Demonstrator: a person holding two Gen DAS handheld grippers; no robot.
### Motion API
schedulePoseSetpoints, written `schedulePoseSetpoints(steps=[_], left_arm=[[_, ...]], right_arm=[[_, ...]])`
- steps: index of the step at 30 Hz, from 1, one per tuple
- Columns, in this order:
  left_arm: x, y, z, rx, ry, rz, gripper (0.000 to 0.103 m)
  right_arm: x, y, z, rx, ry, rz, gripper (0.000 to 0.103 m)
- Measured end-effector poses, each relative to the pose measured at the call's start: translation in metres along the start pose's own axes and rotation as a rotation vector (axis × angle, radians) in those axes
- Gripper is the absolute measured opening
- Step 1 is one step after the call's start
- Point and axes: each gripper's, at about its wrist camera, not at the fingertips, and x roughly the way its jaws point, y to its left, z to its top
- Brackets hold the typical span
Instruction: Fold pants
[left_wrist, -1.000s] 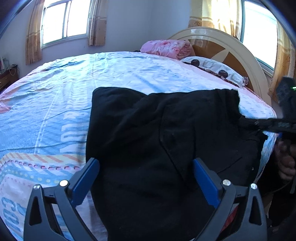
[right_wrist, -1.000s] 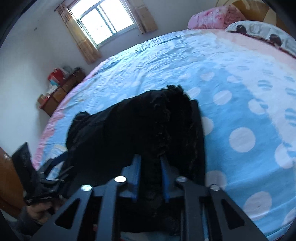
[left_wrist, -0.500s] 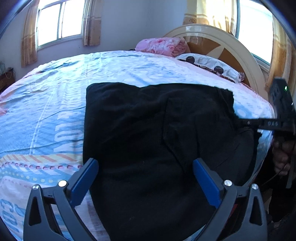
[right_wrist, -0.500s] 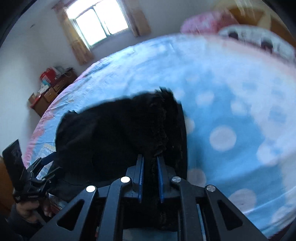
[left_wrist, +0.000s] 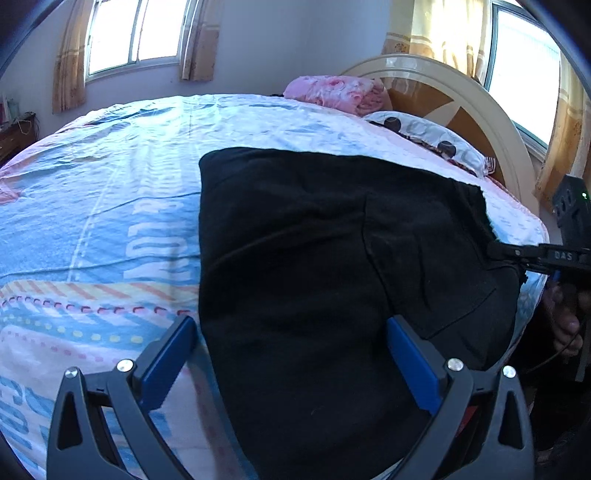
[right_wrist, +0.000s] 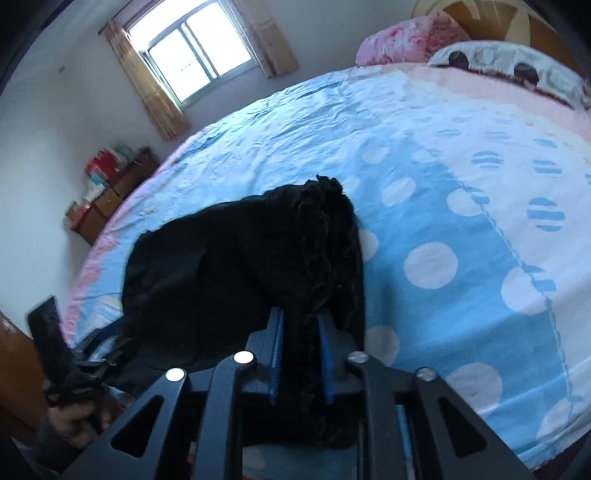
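your left gripper (left_wrist: 291, 350) hangs over the near edge of the bed (left_wrist: 110, 221) with its jaws spread wide, nothing pinched between them. the black pants (left_wrist: 314, 258) lie folded flat on the sheet, running out ahead of those jaws; the left blue pad sits just off the cloth's left edge, over the patterned sheet, and the right pad is over the dark fabric.

your right gripper (right_wrist: 301, 354) has its jaws narrow and opening at this moment, with the fuzzy bunched edge of the pants between the two blue pads (the cloth fills the gap, and the pads look to be touching it on both sides). from that view the pants spread ahead and off to the left of the jaws, and the polka-dot part of the sheet lies to the right.

far ahead of both jaws, a pink blanket (left_wrist: 336, 92) and a pillow (left_wrist: 424, 136) rest against the headboard (left_wrist: 461, 99).
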Motion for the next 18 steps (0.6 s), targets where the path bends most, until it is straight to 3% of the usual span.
schedulePoseSetpoints(steps=[6,10,11,12,14,15,18], left_arm=[[0.002,-0.003,-0.001,0.013,-0.005,0.007,0.103],[0.001,-0.004,-0.001,0.02,0.0,0.006,0.103],[0.001,-0.004,-0.001,0.016,-0.001,0.004,0.103],[0.001,-0.003,-0.001,0.011,-0.003,0.001,0.103],[0.001,-0.003,-0.002,0.013,-0.005,0.004,0.103],[0.002,-0.004,-0.002,0.016,-0.005,0.008,0.103],[0.001,-0.005,-0.002,0.017,-0.008,0.009,0.103]], right_arm=[[-0.015,0.007,-0.016,-0.055,-0.012,0.012,0.022],[-0.01,0.01,-0.021,-0.116,-0.001,-0.069,0.022],[-0.013,0.012,-0.021,-0.133,-0.004,-0.094,0.024],[-0.018,0.014,-0.02,-0.139,-0.021,-0.127,0.033],[-0.038,0.013,-0.017,-0.109,-0.1,-0.148,0.035],[-0.045,0.014,-0.015,-0.094,-0.126,-0.13,0.035],[-0.05,0.031,-0.015,-0.091,-0.123,0.058,0.035]])
